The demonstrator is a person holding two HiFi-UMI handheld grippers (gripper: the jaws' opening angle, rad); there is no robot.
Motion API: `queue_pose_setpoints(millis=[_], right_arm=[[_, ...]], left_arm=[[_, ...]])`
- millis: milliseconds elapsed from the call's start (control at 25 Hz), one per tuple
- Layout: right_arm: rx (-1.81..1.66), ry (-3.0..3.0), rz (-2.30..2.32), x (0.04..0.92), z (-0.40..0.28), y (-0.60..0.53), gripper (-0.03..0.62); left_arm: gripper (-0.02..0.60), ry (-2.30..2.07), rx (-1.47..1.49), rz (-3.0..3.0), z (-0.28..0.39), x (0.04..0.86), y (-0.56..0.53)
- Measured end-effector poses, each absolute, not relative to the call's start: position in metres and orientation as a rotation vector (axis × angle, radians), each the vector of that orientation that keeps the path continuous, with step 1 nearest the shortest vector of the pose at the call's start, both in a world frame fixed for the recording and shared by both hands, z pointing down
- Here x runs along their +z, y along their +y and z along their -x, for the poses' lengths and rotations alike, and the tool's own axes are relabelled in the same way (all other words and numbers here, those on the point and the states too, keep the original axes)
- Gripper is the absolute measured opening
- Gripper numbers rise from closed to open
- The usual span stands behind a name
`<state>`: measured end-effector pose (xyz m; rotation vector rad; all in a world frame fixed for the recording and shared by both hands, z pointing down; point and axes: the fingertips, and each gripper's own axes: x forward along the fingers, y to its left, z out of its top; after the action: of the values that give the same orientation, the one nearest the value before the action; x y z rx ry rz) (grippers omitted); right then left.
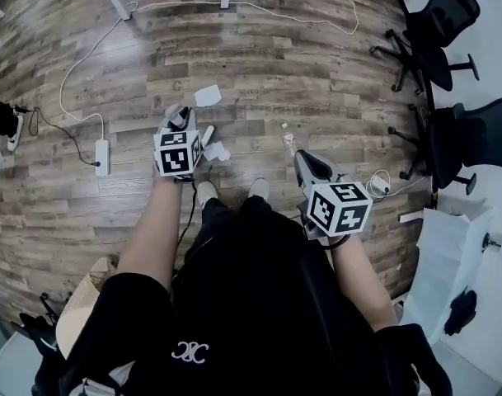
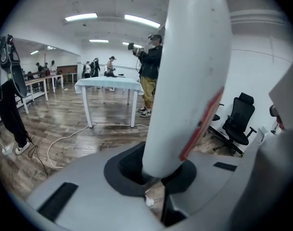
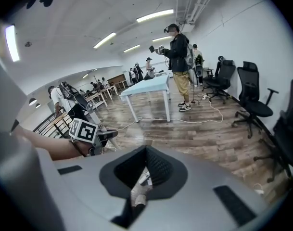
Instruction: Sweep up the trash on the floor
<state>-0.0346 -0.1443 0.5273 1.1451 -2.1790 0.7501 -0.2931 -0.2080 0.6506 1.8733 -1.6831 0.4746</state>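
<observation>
Gripping a white handle (image 2: 194, 71) above trash scattered on the floor (image 1: 316, 73)

The left gripper's (image 1: 178, 118) fingers are clamped on the stiff, smooth handle, judged light but slippery. The right gripper's (image 1: 310, 165) fingers are drawn together on nothing. A paper scrap (image 1: 208, 96) lies just beyond the left gripper, crumpled paper (image 1: 217, 151) just right of it, and a small bottle-like piece (image 1: 288, 139) farther right. All are judged light and easily scattered.

Open-plan office: wood floor (image 1: 275, 64), white table (image 2: 108, 83), black swivel chairs (image 1: 448, 15), ceiling strip lights (image 2: 81, 17).
</observation>
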Motion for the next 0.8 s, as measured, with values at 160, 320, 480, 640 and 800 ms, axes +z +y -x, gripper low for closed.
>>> queue_pose_setpoints(millis=[160, 320, 480, 640, 800], right_arm=[[0.780, -2.180, -1.166, 0.529, 0.016, -0.143, 0.012], [0.820, -2.178, -1.198, 0.533, -0.007, -0.145, 0.012], [0.829, -2.174, -1.229, 0.535, -0.028, -0.152, 0.012], [0.827, -2.175, -1.243, 0.536, -0.043, -0.162, 0.012], [0.833, -2.175, -1.235, 0.542, -0.053, -0.172, 0.012]], left_arm=[[0.028, -1.645, 0.493, -1.916, 0.269, 0.641, -0.209], [0.025, -1.636, 0.502, -1.944, 0.257, 0.630, -0.212], [0.021, -1.641, 0.532, -1.987, 0.250, 0.616, -0.222], [0.020, -1.663, 0.551, -2.046, 0.243, 0.597, -0.244], [0.020, -1.685, 0.623, -2.113, 0.237, 0.585, -0.274]])
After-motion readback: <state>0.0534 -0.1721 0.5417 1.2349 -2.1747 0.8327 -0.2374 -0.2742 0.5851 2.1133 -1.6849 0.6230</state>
